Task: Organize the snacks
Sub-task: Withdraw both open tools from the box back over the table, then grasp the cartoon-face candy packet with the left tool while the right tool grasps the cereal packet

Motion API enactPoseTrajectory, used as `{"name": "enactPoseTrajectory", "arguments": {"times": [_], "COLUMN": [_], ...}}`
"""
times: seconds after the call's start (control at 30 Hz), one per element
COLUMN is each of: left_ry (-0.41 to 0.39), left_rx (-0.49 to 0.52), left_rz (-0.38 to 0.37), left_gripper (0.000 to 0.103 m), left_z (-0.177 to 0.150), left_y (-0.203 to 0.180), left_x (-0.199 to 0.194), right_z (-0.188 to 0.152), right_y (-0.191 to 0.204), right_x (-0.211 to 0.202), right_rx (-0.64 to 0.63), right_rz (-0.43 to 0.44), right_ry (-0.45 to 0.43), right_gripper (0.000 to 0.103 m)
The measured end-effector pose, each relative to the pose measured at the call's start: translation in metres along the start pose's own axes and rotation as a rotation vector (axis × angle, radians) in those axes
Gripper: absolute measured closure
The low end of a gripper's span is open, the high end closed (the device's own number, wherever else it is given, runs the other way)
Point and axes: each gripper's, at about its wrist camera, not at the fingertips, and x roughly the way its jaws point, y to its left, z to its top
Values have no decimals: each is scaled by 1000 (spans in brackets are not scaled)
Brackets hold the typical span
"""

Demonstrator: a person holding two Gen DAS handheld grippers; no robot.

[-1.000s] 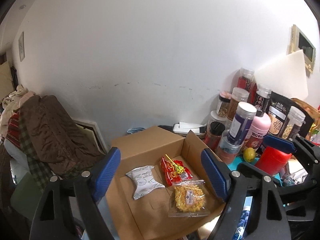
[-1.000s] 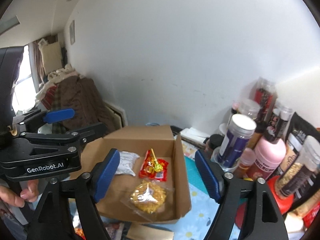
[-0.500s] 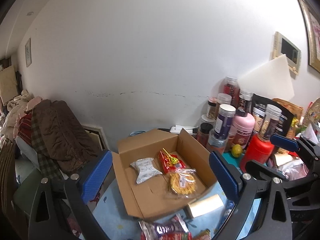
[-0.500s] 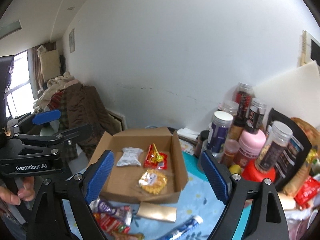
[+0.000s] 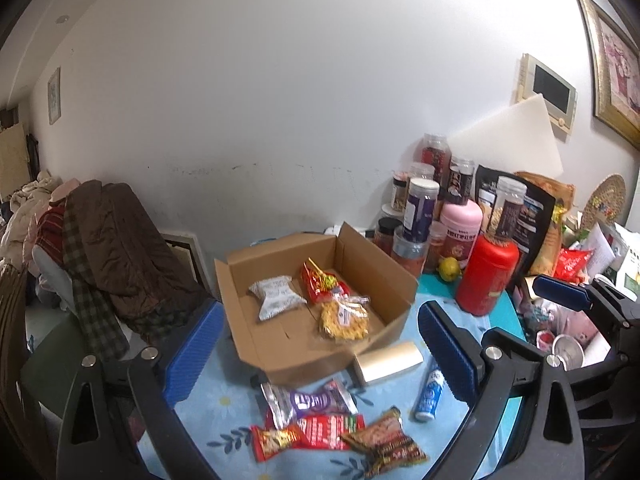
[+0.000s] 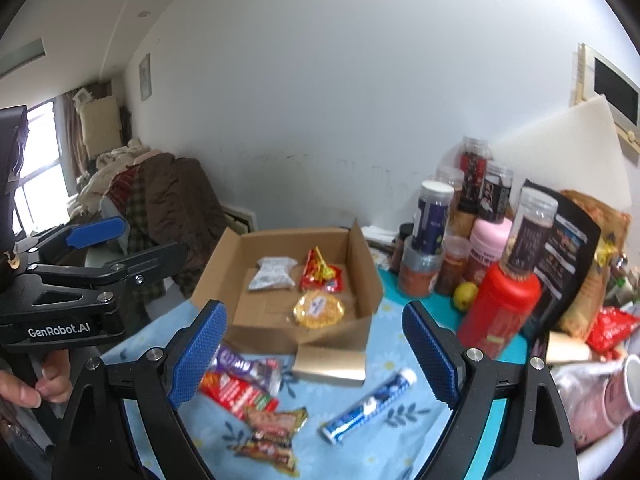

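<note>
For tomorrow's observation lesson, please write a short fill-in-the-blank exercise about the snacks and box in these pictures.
1. The cardboard box holds ___ snack packets.
2. The gold packet lies ___ the box, against its front wall.
3. The bottle beside the lemon is ___ in colour.
4. The blue tube lies on the ___ tablecloth.

Missing words: three; outside; red; blue

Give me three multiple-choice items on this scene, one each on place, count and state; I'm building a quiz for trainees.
1. The gold box lies:
A. inside the cardboard box
B. on the cloth against the cardboard box's front wall
C. atop the red bottle

2. Packets inside the cardboard box:
A. one
B. three
C. five

3. The left gripper is:
A. open, holding nothing
B. shut on the blue tube
C. shut on a packet

Answers: 1 B, it rests outside the wall; 2 B, white, red and yellow packets; 3 A, nothing between its fingers.
</note>
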Motion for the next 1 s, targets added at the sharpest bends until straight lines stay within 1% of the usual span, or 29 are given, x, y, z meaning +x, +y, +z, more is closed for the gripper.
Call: {"name": "enactPoseTrajectory", "arguments": {"times": [0.2, 0.43, 0.67, 0.8, 1.0], "left_ry": [37, 74, 128, 156, 203], "left_rx": [3, 6, 8, 4, -40], "left_rz": [-28, -43, -57, -61, -78], "left_gripper": [4, 4, 4, 4, 4], "left_z": [-26, -50, -75, -88, -104], "left_y": [-3, 0, 4, 7, 20], "left_x": [-6, -10, -4, 0, 12], "right_z": [-25, -54, -84, -96, -112], "right_y": [9, 16, 24, 28, 33], "right_x": [-8, -4, 10, 18, 37], "right_rx": [9, 30, 41, 46, 51], "right_rz": [7, 28, 52, 70, 98], "right_ry": [21, 73, 142, 165, 218], "right_gripper": [13, 13, 13, 13, 13]}}
